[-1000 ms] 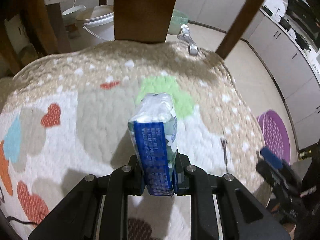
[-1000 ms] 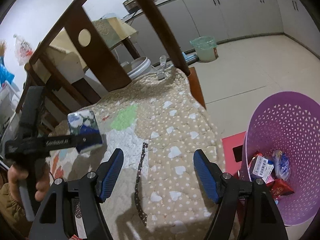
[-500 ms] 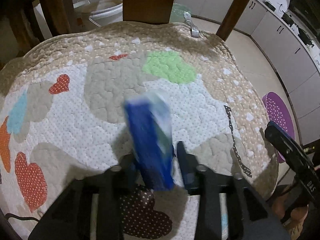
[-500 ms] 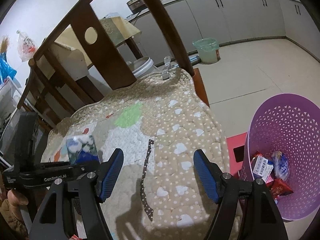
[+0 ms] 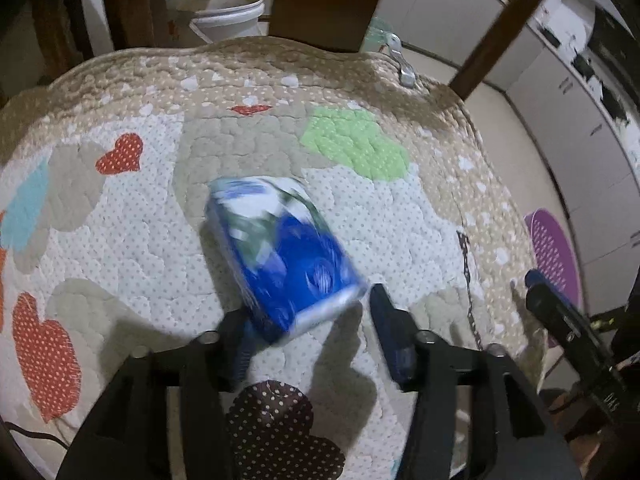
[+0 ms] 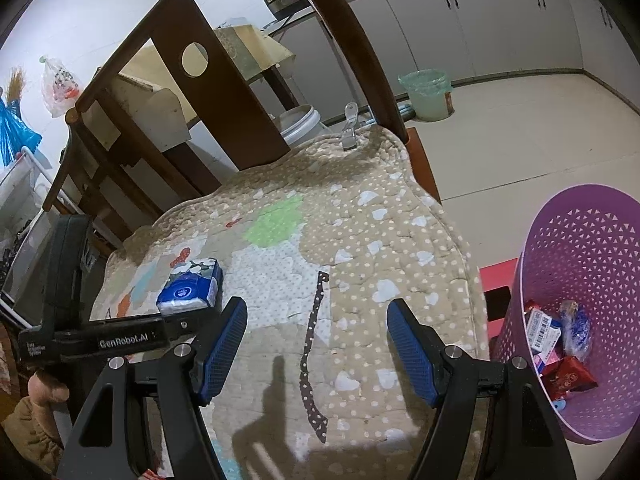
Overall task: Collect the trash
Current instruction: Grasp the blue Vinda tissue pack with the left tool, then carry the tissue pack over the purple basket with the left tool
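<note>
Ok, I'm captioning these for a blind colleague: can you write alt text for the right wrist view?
A blue tissue pack lies on a heart-patterned quilted cushion over a wooden chair, just past the left gripper, whose jaws have just been opening. The right gripper is open over the cushion; a purple basket with wrappers stands right.

We hold a two-finger gripper in each hand above the quilted seat cushion (image 6: 360, 240). Our left gripper (image 5: 308, 336) points steeply down at the cushion; its jaws have just been opening and now stand apart, the tissue pack (image 5: 280, 256) lying loose at their tips. Our right gripper (image 6: 316, 348), toward the cushion's near edge, tilts down more gently, its blue-padded jaws spread wide with nothing between them. Part of our left hand (image 6: 44, 392) grips its handle.
</note>
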Demonstrator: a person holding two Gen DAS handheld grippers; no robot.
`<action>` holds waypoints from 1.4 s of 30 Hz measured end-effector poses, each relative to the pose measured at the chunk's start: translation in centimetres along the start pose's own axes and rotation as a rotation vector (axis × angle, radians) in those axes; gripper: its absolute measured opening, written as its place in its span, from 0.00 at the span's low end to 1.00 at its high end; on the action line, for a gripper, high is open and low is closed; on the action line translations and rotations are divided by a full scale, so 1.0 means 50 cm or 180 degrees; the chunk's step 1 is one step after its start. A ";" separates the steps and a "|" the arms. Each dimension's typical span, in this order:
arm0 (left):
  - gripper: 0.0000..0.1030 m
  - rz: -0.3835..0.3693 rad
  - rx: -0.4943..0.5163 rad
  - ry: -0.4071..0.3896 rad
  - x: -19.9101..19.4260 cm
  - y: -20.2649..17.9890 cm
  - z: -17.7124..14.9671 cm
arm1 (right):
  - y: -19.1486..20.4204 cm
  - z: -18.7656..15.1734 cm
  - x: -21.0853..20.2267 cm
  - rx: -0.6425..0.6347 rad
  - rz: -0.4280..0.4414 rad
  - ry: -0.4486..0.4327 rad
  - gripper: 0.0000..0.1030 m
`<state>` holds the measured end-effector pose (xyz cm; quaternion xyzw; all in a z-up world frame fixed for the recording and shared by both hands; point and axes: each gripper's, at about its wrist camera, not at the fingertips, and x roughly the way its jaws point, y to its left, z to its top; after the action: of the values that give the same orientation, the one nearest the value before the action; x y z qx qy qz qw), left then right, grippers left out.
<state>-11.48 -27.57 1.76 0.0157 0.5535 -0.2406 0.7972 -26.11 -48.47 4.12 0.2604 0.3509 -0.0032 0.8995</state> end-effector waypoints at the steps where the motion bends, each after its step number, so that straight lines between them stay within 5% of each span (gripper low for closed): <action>1: 0.56 -0.0009 -0.0064 -0.0019 0.000 0.008 0.002 | 0.001 0.000 0.001 0.0003 0.0013 0.0003 0.75; 7: 0.37 -0.0157 -0.0268 -0.0052 -0.007 0.036 0.007 | -0.002 0.004 0.008 0.0177 0.0420 0.0070 0.75; 13: 0.37 -0.0752 0.0181 0.0138 -0.034 -0.029 -0.031 | -0.032 0.007 0.031 0.0801 0.1588 0.0312 0.75; 18: 0.37 -0.1072 0.0584 0.0251 -0.060 -0.096 -0.064 | -0.045 0.000 0.049 0.1104 0.1926 0.0426 0.74; 20: 0.37 -0.1014 0.0675 0.0239 -0.062 -0.117 -0.069 | -0.052 -0.003 0.048 0.1189 0.2034 0.0437 0.56; 22: 0.37 -0.1023 0.0678 0.0271 -0.057 -0.126 -0.071 | -0.059 -0.001 0.045 0.1248 0.2122 0.0453 0.27; 24: 0.37 -0.1019 0.0668 0.0297 -0.053 -0.134 -0.070 | -0.064 -0.003 0.038 0.1268 0.2125 0.0447 0.14; 28: 0.37 -0.1032 0.0738 0.0303 -0.052 -0.157 -0.069 | -0.069 -0.003 0.016 0.1181 0.2018 0.0390 0.08; 33: 0.36 -0.1061 0.0935 0.0200 -0.075 -0.200 -0.069 | -0.088 0.000 -0.017 0.1094 0.1638 0.0213 0.11; 35: 0.34 -0.1093 0.0985 0.0175 -0.083 -0.214 -0.067 | -0.108 -0.002 -0.022 0.1162 0.1538 0.0193 0.35; 36: 0.32 -0.1103 0.0998 0.0173 -0.081 -0.219 -0.063 | -0.118 -0.004 -0.028 0.1227 0.1572 0.0154 0.59; 42: 0.32 -0.1022 0.1087 0.0201 -0.065 -0.247 -0.058 | -0.147 -0.007 -0.048 0.1344 0.1686 0.0041 0.62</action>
<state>-19.84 -36.45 6.53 0.0696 0.5247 -0.4539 0.7168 -29.54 -55.10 2.02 0.5230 0.2683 0.1596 0.7931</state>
